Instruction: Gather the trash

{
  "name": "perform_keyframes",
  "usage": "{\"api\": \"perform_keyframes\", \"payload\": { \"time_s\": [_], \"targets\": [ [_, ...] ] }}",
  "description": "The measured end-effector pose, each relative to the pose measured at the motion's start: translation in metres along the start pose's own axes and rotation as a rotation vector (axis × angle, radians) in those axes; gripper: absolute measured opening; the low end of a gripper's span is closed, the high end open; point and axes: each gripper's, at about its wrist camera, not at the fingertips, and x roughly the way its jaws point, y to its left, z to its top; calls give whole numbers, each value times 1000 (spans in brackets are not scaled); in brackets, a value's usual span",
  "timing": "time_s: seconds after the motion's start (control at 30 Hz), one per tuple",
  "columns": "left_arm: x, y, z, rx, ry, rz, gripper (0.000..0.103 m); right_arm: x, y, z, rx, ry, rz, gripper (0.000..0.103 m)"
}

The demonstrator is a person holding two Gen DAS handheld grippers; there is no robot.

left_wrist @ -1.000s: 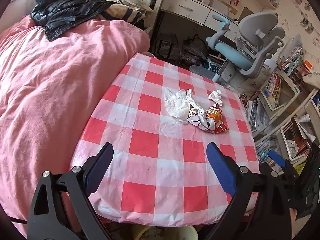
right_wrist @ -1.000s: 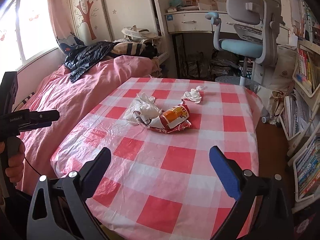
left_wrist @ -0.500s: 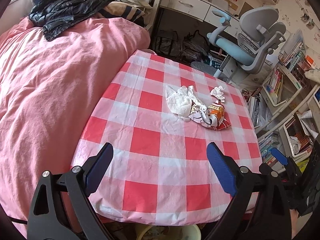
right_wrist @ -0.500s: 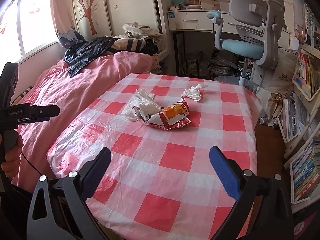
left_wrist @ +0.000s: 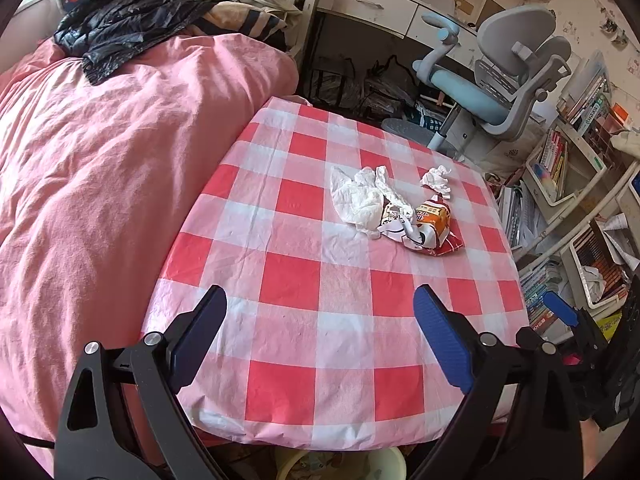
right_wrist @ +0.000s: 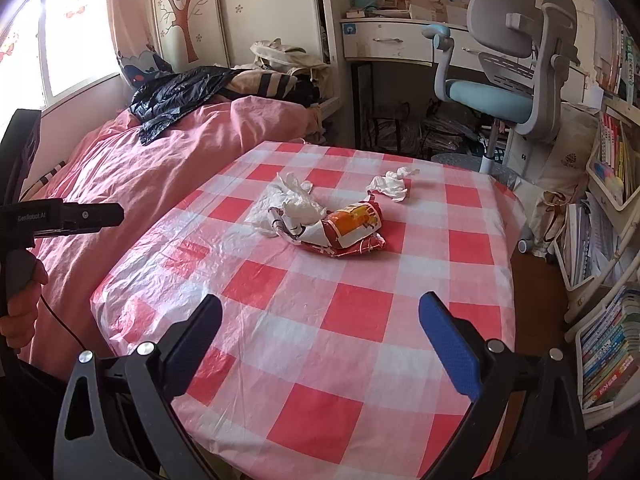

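A table draped in a red-and-white checked plastic tablecloth [right_wrist: 360, 312] is filling the frame, with the right gripper [right_wrist: 320, 320] hovering over its near edge, jaws spread wide and holding nothing. At 12 o'clock from the gripper, a crumpled red and orange snack wrapper [right_wrist: 348, 228] is lying against a white plastic bag [right_wrist: 292, 204]; a wadded tissue [right_wrist: 390, 186] is sitting just beyond, toward 1 o'clock. At 9 o'clock, the left gripper [right_wrist: 68, 216] is showing side-on beside the pink bedspread [right_wrist: 160, 168]. A grey and blue desk chair [right_wrist: 508, 76] is standing at 2 o'clock.
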Motion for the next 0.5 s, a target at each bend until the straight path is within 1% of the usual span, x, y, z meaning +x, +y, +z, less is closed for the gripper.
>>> {"api": "perform_keyframes", "payload": {
  "time_s": [0.13, 0.3, 0.5],
  "targets": [
    [1, -1, 0, 7, 4, -8, 91, 1, 3, 0, -9, 3, 1, 95],
    [0, -8, -2, 50, -6, -29, 91, 1, 5, 0, -17, 3, 6, 95],
    [1, -19, -5, 101, -2, -15, 91, 1, 5, 0, -17, -1, 6, 95]
  ]
}}
